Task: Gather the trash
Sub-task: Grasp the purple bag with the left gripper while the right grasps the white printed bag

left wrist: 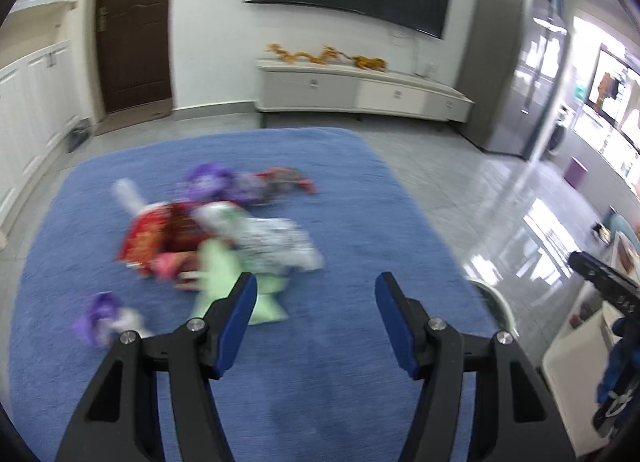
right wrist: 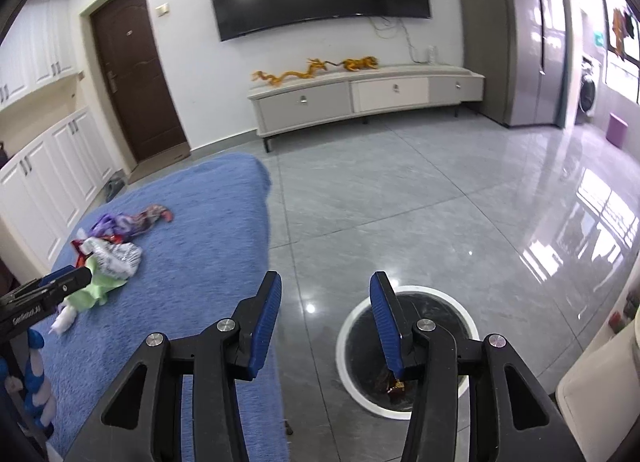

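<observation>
A pile of crumpled wrappers lies on a blue cloth-covered surface: red, white, green and purple pieces, blurred. One purple wrapper lies apart at the near left. My left gripper is open and empty, just short of the green wrapper. The pile also shows in the right wrist view. My right gripper is open and empty above a white-rimmed bin on the floor, with brown trash inside.
The blue surface's right edge drops to a glossy grey tile floor. A white TV cabinet stands at the far wall. A white object sits at the near right. The left gripper's side shows at left.
</observation>
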A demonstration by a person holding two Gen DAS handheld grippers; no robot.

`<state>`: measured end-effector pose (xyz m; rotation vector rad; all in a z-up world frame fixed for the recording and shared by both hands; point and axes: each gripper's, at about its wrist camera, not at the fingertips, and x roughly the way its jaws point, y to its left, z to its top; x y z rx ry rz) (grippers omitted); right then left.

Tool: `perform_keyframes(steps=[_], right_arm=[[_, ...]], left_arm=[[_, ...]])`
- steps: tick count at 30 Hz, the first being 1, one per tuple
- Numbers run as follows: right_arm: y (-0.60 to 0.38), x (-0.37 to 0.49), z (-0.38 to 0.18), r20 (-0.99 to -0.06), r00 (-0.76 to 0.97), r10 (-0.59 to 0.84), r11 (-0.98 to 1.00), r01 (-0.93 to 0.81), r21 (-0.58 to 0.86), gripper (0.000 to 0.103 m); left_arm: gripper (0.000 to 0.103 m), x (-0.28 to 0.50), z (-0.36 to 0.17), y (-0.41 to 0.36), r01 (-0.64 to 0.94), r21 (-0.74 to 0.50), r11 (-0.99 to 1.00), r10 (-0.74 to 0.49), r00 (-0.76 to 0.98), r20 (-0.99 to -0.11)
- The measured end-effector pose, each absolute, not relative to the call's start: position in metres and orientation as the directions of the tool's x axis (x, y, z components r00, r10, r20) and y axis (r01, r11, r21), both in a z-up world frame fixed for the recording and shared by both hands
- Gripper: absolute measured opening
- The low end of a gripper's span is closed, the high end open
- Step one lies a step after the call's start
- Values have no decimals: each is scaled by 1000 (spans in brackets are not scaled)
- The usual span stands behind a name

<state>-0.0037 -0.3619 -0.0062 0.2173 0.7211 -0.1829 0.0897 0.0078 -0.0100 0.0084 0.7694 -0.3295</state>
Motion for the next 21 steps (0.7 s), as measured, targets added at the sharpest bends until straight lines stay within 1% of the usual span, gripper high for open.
perform_keyframes(steps=[6,10,16,21], right_arm=[[-331,9,4,-670,740,-58,977,179,113,47],[-308,22,7,-678,734,-35,985,141,102,48],[-263,54,4,-712,702,17,996,51,74,48],[-209,84,1,-733,674,93,996,-70,62,49]], left_arm=[[60,98,-12,93,165,-110,980,-196,704,-683],[60,106,-20,136,111,-110,988,-156,704,-693],[60,118,-39,169,124,-111,986,-166,679,-715],[60,121,-49,187,189,-135,973,-227,647,-728]])
